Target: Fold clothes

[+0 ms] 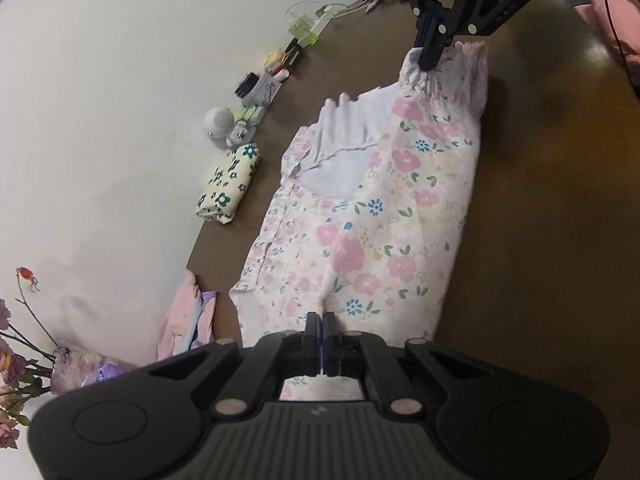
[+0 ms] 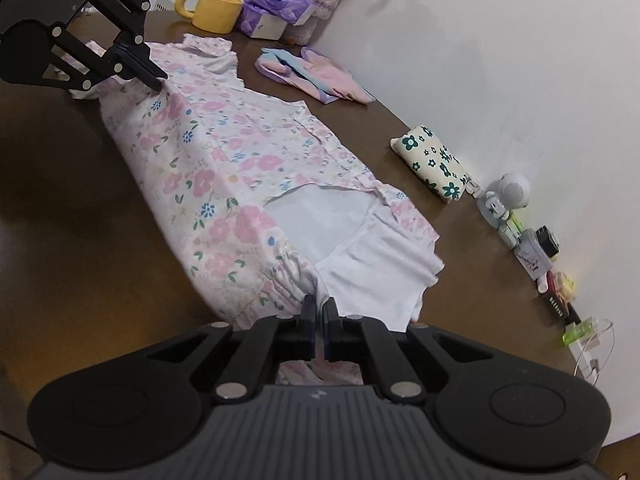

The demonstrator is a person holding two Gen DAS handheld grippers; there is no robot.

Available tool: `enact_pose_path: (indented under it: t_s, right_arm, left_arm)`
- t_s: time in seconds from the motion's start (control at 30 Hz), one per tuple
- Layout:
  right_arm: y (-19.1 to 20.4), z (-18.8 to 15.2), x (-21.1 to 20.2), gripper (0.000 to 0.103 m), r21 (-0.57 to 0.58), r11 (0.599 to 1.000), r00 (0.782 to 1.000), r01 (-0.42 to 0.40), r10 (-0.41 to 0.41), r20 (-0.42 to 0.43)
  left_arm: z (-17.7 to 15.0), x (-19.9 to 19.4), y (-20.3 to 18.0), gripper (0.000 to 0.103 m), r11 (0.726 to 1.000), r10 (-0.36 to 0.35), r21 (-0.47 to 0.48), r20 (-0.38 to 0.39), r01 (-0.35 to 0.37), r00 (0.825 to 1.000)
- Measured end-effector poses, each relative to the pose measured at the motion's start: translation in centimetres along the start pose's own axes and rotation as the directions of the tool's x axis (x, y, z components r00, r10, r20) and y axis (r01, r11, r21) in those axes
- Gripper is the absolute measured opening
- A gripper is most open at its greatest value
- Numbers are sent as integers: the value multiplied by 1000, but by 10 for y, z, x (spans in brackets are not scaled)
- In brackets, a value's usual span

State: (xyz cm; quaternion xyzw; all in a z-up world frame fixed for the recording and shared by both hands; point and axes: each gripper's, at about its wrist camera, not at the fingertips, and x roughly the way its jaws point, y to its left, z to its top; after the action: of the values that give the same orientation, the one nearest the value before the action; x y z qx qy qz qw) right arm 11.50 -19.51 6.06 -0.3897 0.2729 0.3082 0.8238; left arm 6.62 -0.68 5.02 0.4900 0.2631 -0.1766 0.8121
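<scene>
The brown table [image 1: 540, 208] carries a floral garment [image 1: 384, 216] stretched lengthwise, one side folded over. The left gripper [image 1: 321, 318] pinches one end, jaws pressed on cloth; the right gripper [image 2: 319, 306] pinches the gathered end likewise.

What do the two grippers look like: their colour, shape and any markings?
Both are alike. The left gripper and the right gripper are matte black, with a wide ribbed grey-black body, round raised discs at each side, angled link bars with silver rivets, and narrow dark blue jaws. A small light logo sits on the body. No cables or sleeves show.
</scene>
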Motion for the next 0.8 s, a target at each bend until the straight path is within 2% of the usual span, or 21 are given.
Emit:
enact_pose_path:
  t_s: [0.2,0.5,0.8]
  right_arm:
    - [-17,10,37,3,-9,1000,1000,-7,7,-8]
    - [-25,9,77,3,16,999,998,-47,48,-30]
    - [-31,6,94,3,52,997,998,-60,61,-24]
  left_arm:
    - [-1,32,13,0,999,-22,-32,-26,22,999]
    - [-7,70,17,0,993,-86,-81,-53,81,995]
    - [-10,80,16,1,986,-105,-133,-54,97,993]
